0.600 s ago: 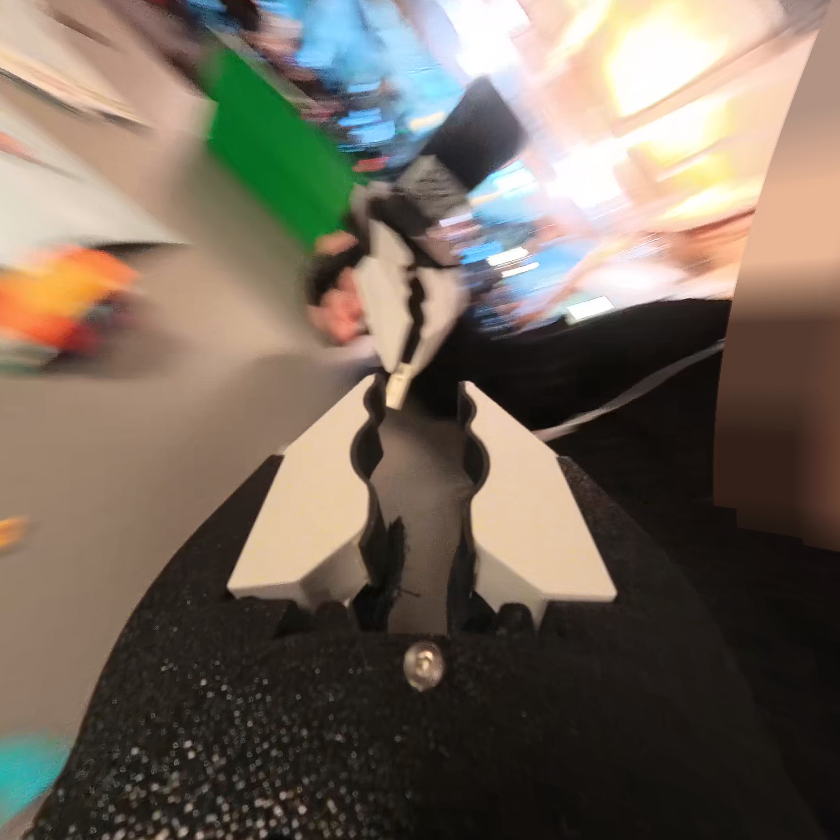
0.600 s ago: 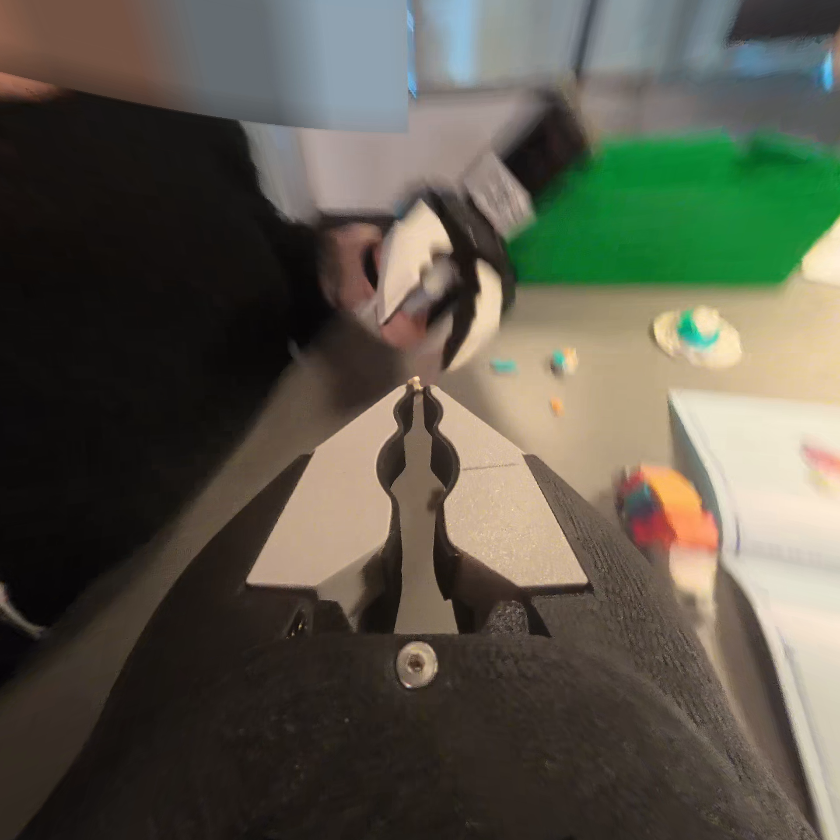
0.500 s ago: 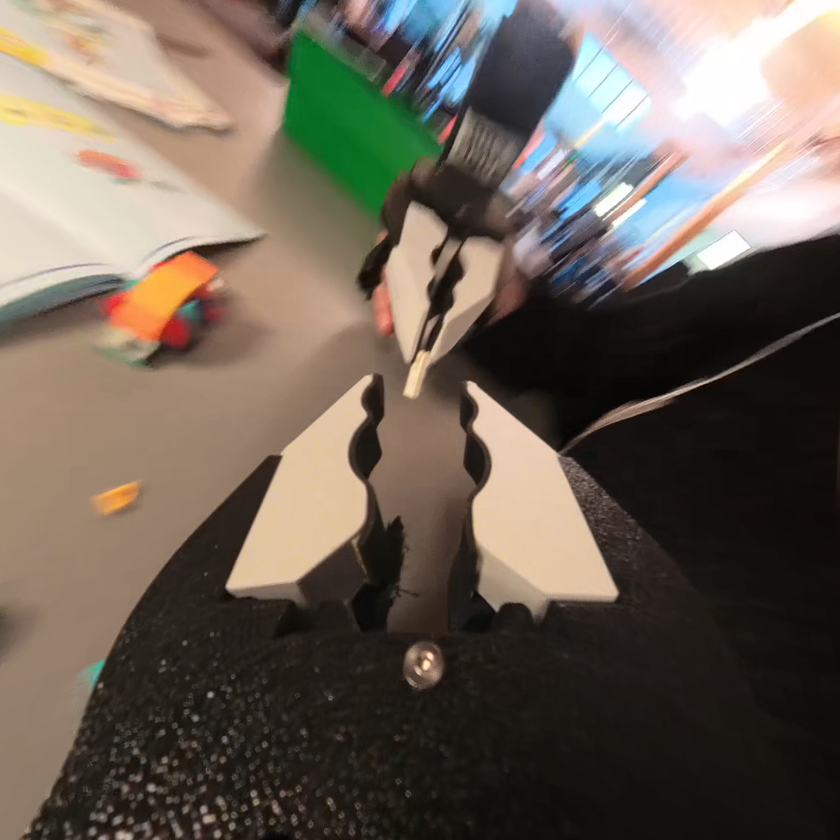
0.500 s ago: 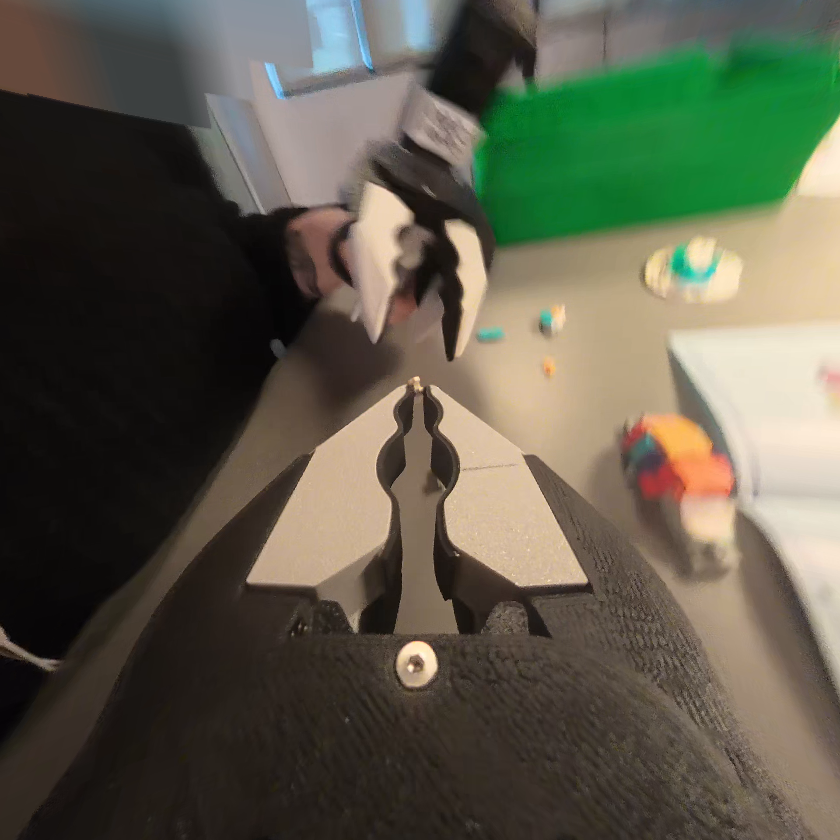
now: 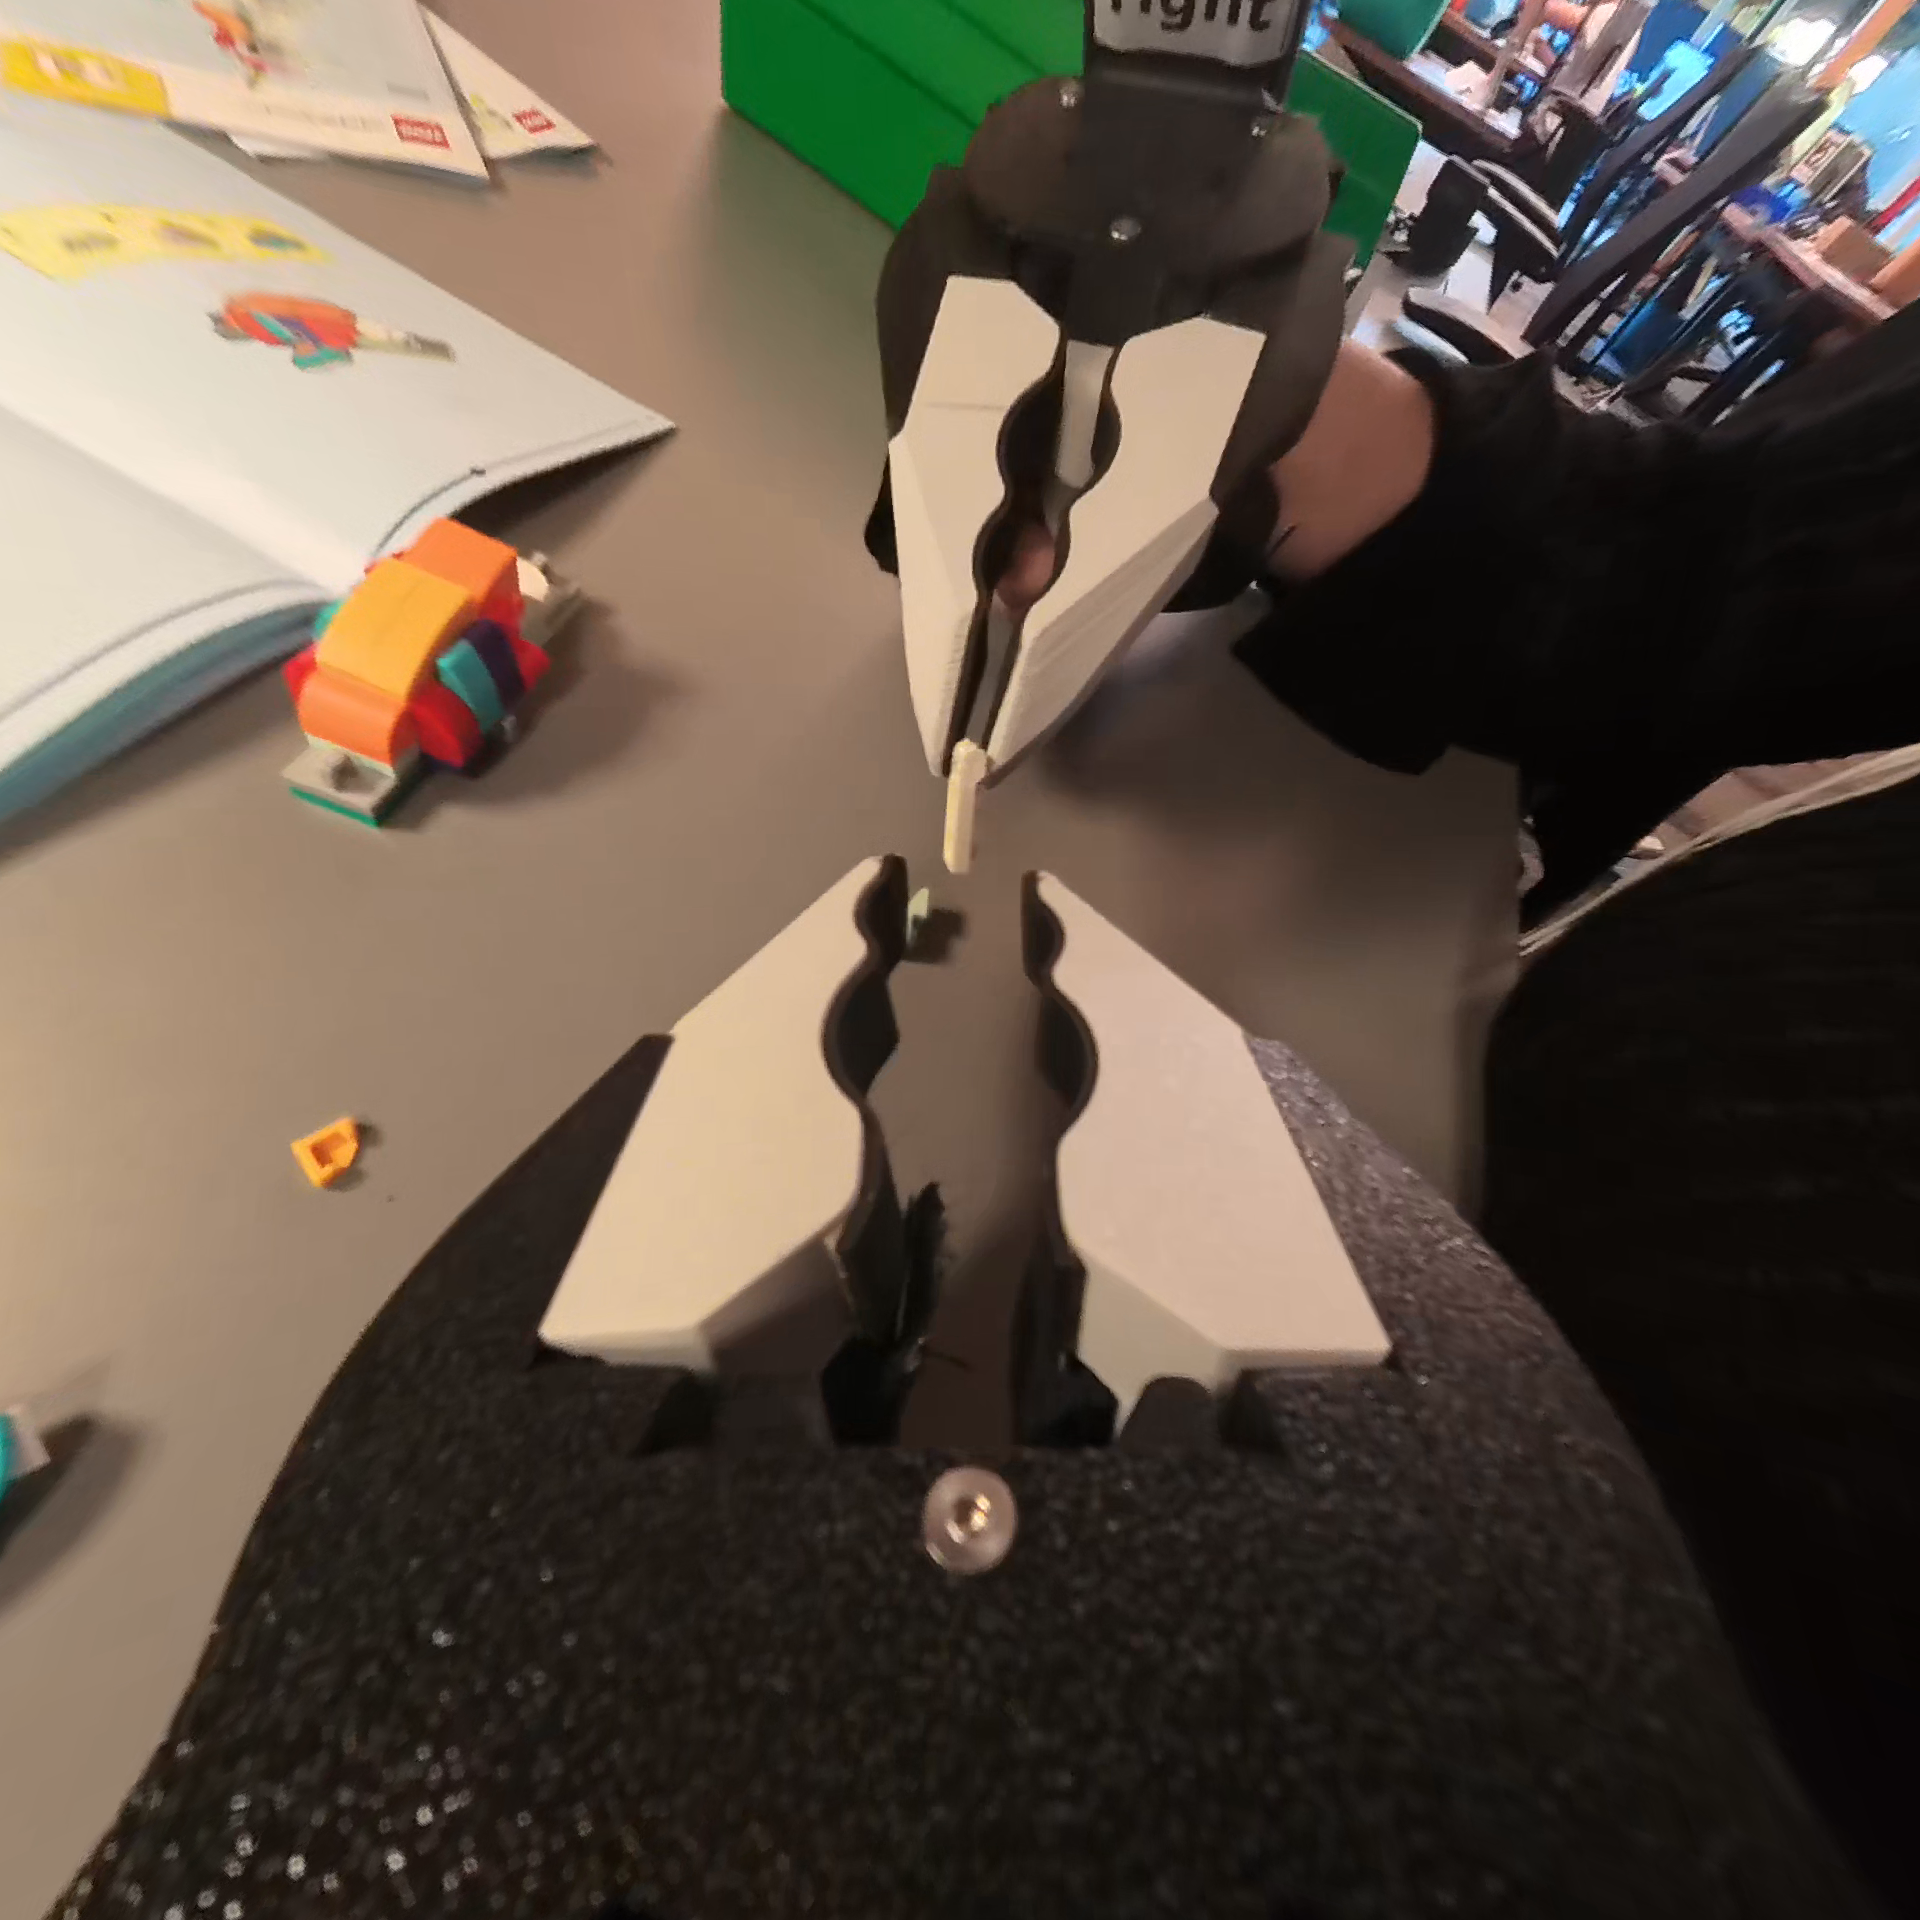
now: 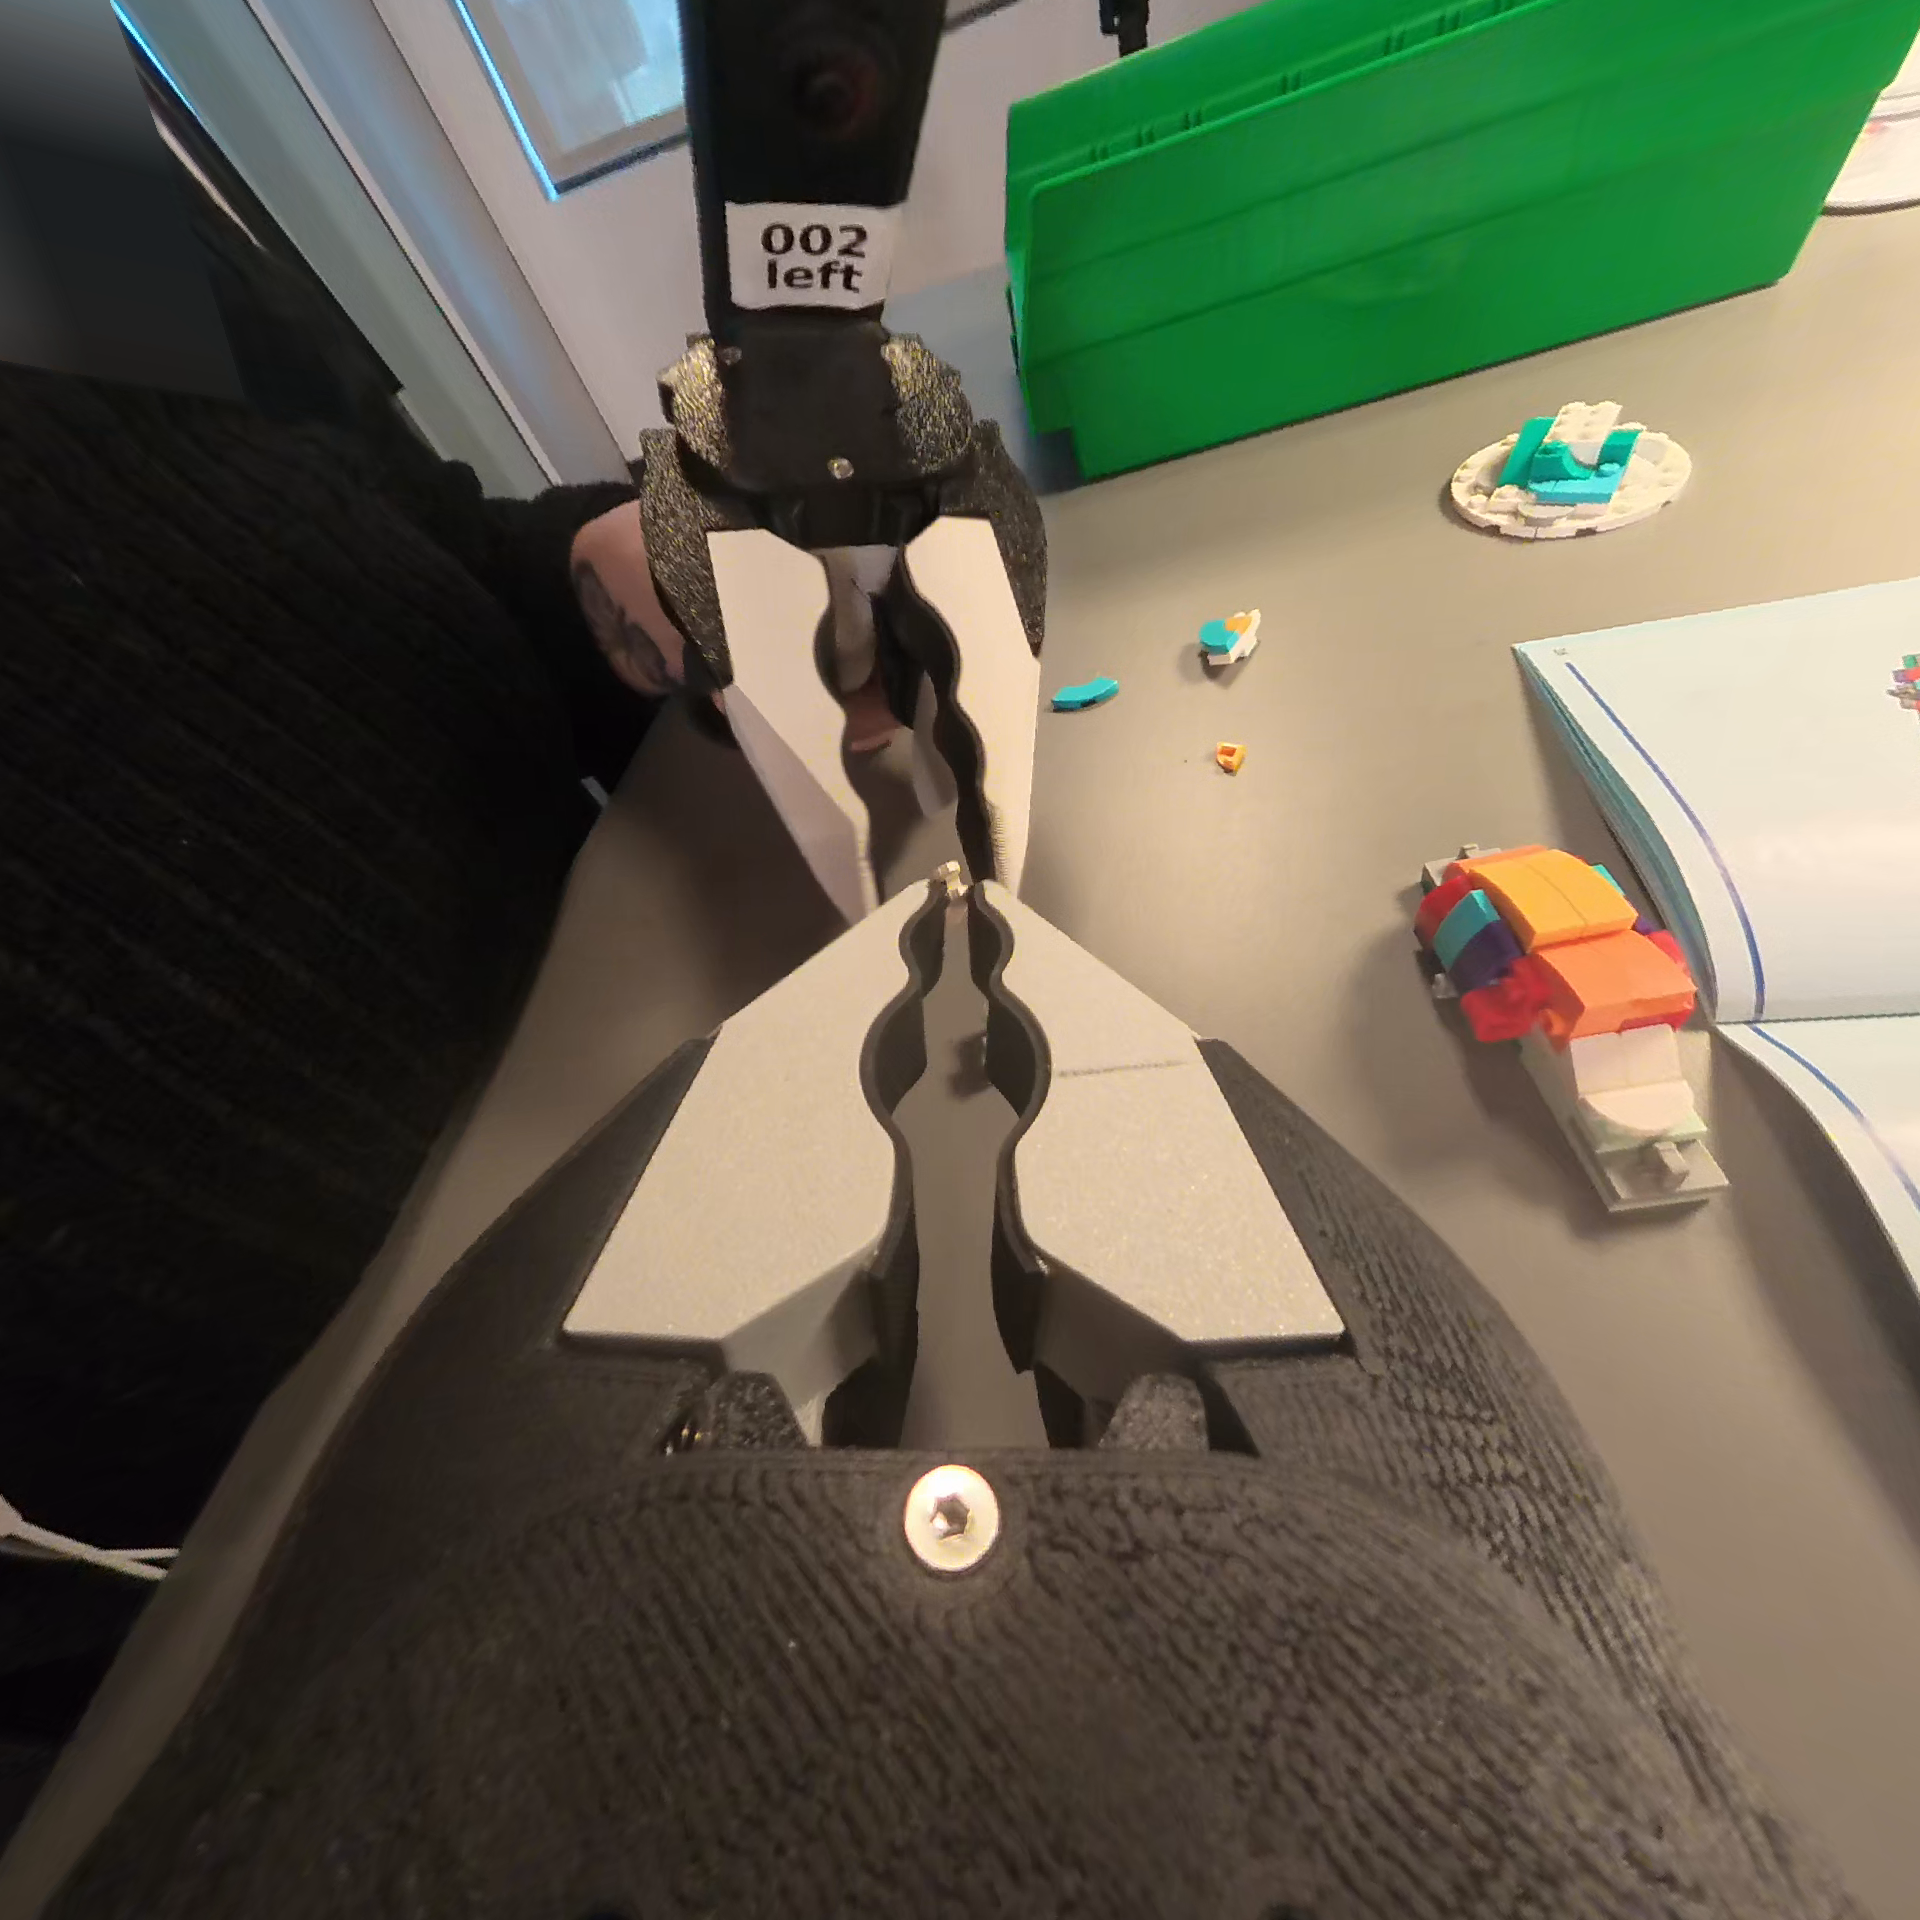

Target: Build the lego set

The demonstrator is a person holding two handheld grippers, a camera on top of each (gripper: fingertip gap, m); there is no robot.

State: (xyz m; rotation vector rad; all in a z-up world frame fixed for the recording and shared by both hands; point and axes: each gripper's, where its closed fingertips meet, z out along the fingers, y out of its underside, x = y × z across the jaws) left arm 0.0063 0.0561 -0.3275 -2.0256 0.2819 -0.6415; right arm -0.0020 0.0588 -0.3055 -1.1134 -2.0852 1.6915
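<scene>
My right gripper [image 6: 953, 898] is shut on a thin cream lego piece [image 6: 948, 875] that sticks out past its tips. In the left wrist view this gripper [image 5: 971, 756] points at me, the cream piece [image 5: 961, 808] hanging from it. My left gripper [image 5: 961, 876] is open and empty, tips just short of the piece, above the grey table. In the right wrist view the left gripper [image 6: 933, 891] faces mine, tip to tip. A tiny pale piece [image 5: 925, 920] lies on the table below. The partly built orange, red and teal model [image 5: 416, 665] lies left; it also shows in the right wrist view [image 6: 1558, 966].
An open instruction booklet [image 5: 208, 416] lies beside the model. A green bin [image 6: 1455, 229] stands at the back. A round white plate with teal bricks [image 6: 1569, 478], a teal curved piece [image 6: 1084, 691] and a small orange piece [image 5: 327, 1151] lie loose. A person's dark sleeve [image 5: 1610, 540] is at the table edge.
Both grippers swung down toward the table and now face each other tip to tip. The right gripper stayed shut on the cream piece. The left gripper stayed open.
</scene>
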